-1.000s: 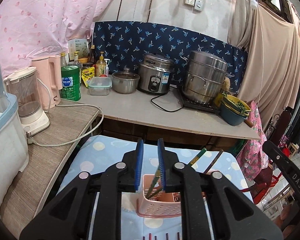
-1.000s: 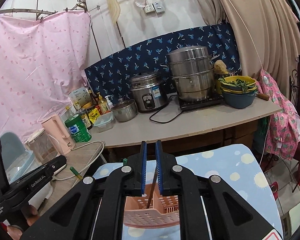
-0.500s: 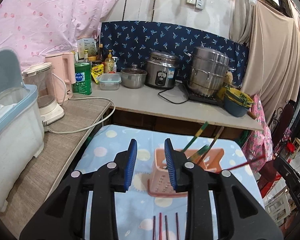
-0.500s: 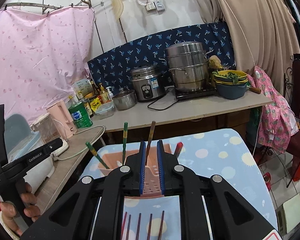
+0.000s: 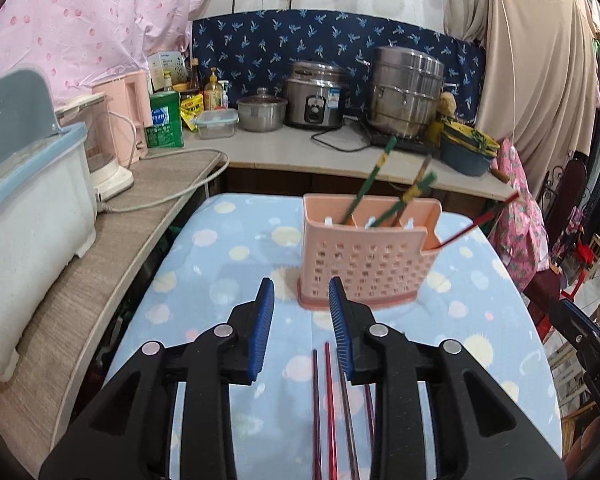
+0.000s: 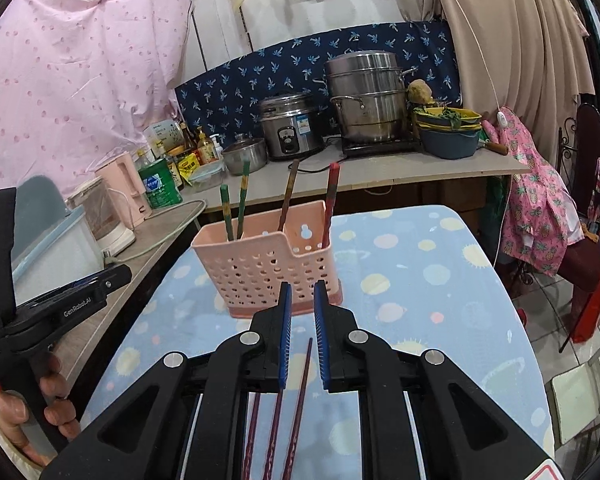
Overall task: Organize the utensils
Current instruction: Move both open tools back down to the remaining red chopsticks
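The pink basket (image 6: 268,268), at frame centre, holds about 4 chopsticks (image 6: 287,196); left gripper (image 5: 302,308) is open, empty; right gripper (image 6: 299,304) is nearly closed, empty.

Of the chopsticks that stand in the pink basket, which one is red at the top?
The chopstick in the low end section of the pink basket, on the right in the right wrist view. Its top is red; two others are green and yellow, one brown.

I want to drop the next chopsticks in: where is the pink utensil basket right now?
The pink utensil basket stands on the dotted blue cloth, centre in both wrist views, just beyond the claw tips and the loose red chopsticks, with the kitchen counter behind it.
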`<state>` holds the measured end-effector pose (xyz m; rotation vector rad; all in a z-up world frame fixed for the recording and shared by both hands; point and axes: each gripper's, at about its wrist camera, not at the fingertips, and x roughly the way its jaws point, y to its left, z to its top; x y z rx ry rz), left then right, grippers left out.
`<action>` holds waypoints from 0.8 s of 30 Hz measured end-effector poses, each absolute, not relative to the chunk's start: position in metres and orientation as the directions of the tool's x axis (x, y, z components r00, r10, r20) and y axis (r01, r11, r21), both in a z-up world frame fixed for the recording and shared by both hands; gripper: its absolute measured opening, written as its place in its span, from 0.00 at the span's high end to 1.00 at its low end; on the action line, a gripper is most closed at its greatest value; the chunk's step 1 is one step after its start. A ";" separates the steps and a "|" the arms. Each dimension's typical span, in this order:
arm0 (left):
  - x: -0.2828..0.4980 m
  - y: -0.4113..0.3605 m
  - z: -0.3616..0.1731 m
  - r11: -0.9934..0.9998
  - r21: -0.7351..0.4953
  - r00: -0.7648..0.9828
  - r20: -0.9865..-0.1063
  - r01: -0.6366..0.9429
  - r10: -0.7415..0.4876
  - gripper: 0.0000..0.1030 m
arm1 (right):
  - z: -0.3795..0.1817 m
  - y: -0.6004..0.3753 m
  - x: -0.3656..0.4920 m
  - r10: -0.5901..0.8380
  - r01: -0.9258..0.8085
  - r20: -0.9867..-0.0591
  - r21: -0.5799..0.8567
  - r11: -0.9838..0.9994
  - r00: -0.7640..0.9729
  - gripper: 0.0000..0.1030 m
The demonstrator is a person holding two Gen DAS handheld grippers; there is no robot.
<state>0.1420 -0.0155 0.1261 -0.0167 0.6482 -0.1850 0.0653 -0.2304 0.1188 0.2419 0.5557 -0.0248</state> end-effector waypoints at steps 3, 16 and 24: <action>0.131 -0.013 0.112 0.983 -0.071 0.762 -0.623 0.166 -0.174 0.73 | 0.104 -0.226 0.052 0.049 0.090 -0.552 0.223 0.971 0.832 0.82; 0.097 0.006 0.039 0.988 -0.059 0.669 -0.730 0.142 -0.140 0.73 | 0.035 -0.204 0.018 0.075 0.094 -0.684 0.207 0.974 0.726 0.82; 0.080 0.010 0.011 0.986 -0.057 0.621 -0.771 0.157 -0.144 0.73 | 0.000 -0.187 0.008 0.093 0.080 -0.741 0.194 0.978 0.665 0.82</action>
